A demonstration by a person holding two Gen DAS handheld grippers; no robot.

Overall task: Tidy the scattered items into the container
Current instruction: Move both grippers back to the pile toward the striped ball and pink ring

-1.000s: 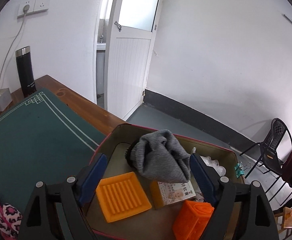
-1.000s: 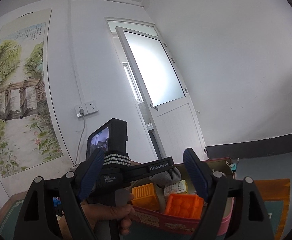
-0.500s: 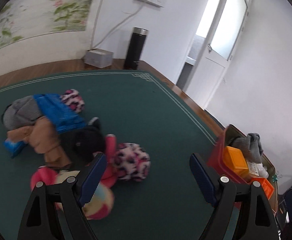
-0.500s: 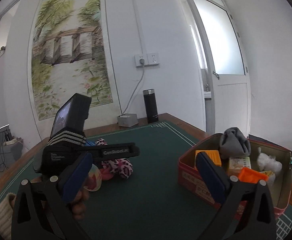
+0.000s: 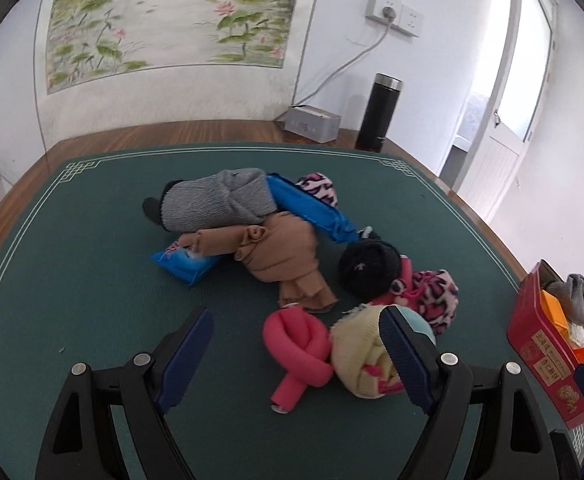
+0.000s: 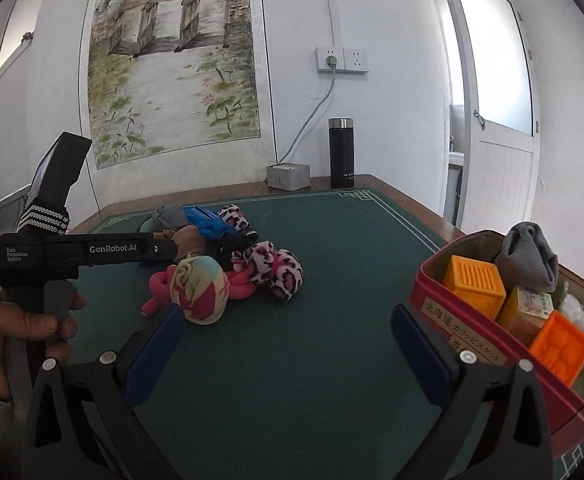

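Now we have swung our left gripper [image 5: 294,350] away from the red tin [image 5: 542,356] to the sock pile, jaws spread and empty. The pink roll [image 5: 298,350] lies between them, the tin at three o'clock; our right gripper [image 6: 285,354] gapes empty too, so another pickup begins.

Two orange blocks [image 6: 474,284] [image 6: 560,346], one red tin [image 6: 468,340], two leopard-print sock balls [image 5: 436,294] [image 5: 318,188], one black flask [image 6: 341,153].

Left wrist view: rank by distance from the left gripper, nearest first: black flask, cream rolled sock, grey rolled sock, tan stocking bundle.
From the left gripper:
1. Cream rolled sock, right by the right-hand finger.
2. Tan stocking bundle, mid-mat, centre of the pile.
3. Grey rolled sock, behind the tan one, far side of the pile.
4. Black flask, off the mat, by the back wall.
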